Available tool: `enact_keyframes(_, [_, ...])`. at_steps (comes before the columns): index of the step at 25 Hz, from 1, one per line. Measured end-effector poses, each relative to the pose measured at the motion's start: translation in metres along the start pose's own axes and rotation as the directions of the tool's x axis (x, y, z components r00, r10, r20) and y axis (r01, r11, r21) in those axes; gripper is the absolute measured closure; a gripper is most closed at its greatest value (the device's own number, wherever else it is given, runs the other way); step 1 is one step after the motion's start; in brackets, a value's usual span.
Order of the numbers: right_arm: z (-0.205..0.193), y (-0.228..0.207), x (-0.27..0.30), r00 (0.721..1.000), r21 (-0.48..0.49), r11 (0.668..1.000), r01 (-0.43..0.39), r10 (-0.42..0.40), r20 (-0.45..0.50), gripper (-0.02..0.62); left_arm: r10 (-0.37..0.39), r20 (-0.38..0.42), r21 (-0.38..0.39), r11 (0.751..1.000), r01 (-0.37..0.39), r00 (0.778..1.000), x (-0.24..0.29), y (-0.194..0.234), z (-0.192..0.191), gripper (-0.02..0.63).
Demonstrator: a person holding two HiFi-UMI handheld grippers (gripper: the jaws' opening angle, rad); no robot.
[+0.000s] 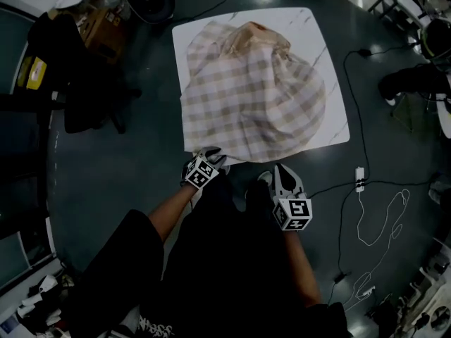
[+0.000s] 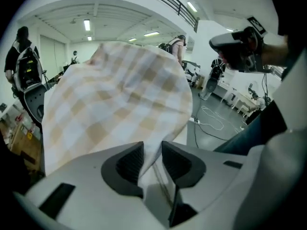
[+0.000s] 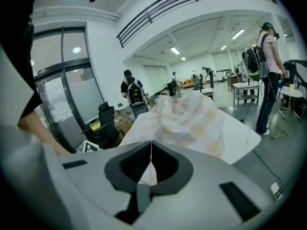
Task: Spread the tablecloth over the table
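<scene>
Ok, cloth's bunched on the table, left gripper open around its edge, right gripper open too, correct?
Not quite: the right gripper is shut, jaws together, as the right gripper view shows. The cloth is bunched on the table, left gripper open around its edge.

We are in a large open hall that looks like a robotics lab or workshop. In the right gripper view a railed mezzanine (image 3: 192,4) runs across the top, strip lights (image 3: 175,50) line the high white ceiling, glass doors (image 3: 62,104) fill the left, and an office chair (image 3: 106,121) stands beside them. People wearing backpacks (image 3: 263,61) stand among work tables (image 3: 244,86) at the right. In the head view, cables (image 1: 380,224) and a power strip (image 1: 359,179) trail over the dark floor (image 1: 106,182) at the right.
</scene>
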State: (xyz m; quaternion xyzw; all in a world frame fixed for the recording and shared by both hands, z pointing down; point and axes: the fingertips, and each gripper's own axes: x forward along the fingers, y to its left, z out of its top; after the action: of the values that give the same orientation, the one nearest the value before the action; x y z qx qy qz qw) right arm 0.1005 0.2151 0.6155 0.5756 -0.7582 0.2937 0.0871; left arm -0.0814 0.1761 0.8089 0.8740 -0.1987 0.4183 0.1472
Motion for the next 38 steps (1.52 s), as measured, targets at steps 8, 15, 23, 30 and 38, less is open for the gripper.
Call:
enact_keyframes(8, [-0.021, -0.056, -0.004, 0.987, -0.071, 0.989, -0.127, 0.119, -0.11, 0.578, 0.076, 0.016, -0.163, 0.984, -0.072, 0.997, -0.021, -0.019, 0.013, 0.575])
enact_keyframes(15, [0.001, -0.108, -0.007, 0.989, -0.12, 0.989, -0.088, 0.072, -0.131, 0.578, 0.158, -0.005, -0.302, 0.941, -0.152, 0.987, -0.079, -0.051, -0.013, 0.577])
enact_keyframes(23, [-0.03, -0.088, -0.021, 0.993, -0.145, 0.989, -0.015, -0.003, -0.12, 0.578, 0.148, -0.015, -0.346, 0.927, -0.144, 0.989, -0.078, -0.061, -0.09, 0.574])
enact_keyframes(30, [-0.011, -0.138, -0.01, 0.993, -0.194, 0.981, 0.023, -0.046, -0.113, 0.577, 0.086, 0.139, -0.342, 0.939, -0.034, 0.987, -0.061, -0.094, -0.008, 0.482])
enact_keyframes(38, [0.004, -0.232, 0.071, 0.975, -0.217, 0.974, -0.073, 0.024, -0.219, 0.475, 0.093, 0.126, -0.359, 0.933, -0.042, 0.988, 0.001, -0.111, 0.082, 0.468])
